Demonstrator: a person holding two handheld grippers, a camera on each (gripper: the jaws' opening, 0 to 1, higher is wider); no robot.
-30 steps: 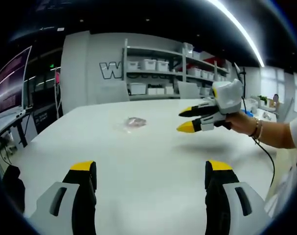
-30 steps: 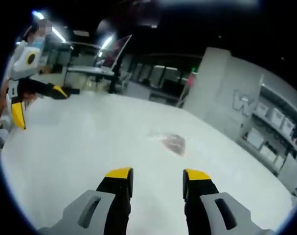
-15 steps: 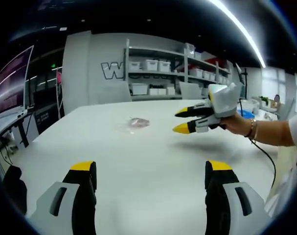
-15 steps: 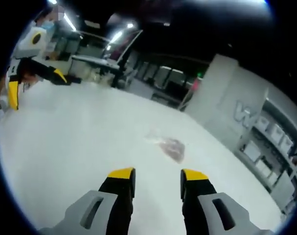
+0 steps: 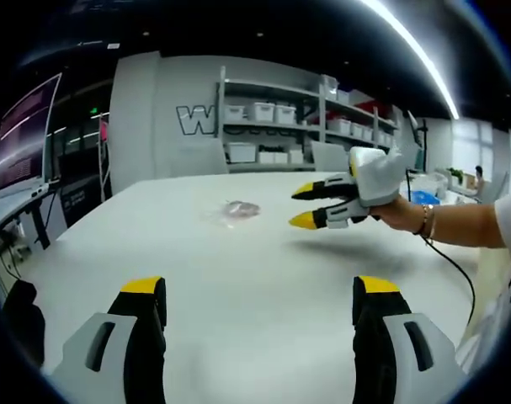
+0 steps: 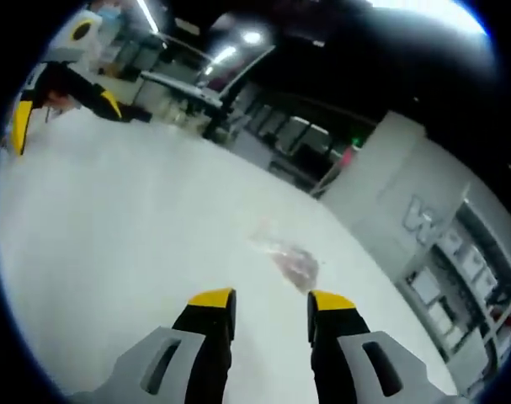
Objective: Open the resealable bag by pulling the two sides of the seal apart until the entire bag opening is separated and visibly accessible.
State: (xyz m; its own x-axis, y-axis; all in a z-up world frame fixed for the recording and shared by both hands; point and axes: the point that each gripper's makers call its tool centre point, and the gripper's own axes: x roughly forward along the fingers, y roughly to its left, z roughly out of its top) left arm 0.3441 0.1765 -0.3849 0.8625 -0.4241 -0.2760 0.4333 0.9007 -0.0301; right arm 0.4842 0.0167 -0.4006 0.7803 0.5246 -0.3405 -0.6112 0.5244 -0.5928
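Yellow-tipped and spread wide, the left tongs [image 5: 259, 295] hover low over the white tabletop [image 5: 238, 269] with nothing between their jaws; the right tongs [image 6: 270, 301] stand parted too, by a narrower gap, and also hold nothing; in the left gripper view the right tongs [image 5: 310, 206] come in from the right, gripped by a hand [image 5: 398, 212], pointing toward the bag and above the tabletop.

Out past both pairs lies the resealable bag [image 6: 290, 259], flat on the tabletop, well apart from the left tongs and near the right tongs' tips; in the left gripper view the bag [image 5: 236, 210] is a small clear pouch with something pinkish-brown inside; what the contents are, and whether the seal is shut, cannot be told from here.

Risks, as I judge them: thin clear film lying flat gives the jaws little to catch, so 1 pair may slide the bag along the smooth tabletop instead of lifting an edge; pinching both layers at once would keep the seal closed; a hard pull on 1 side only could tear the film or spill the contents.
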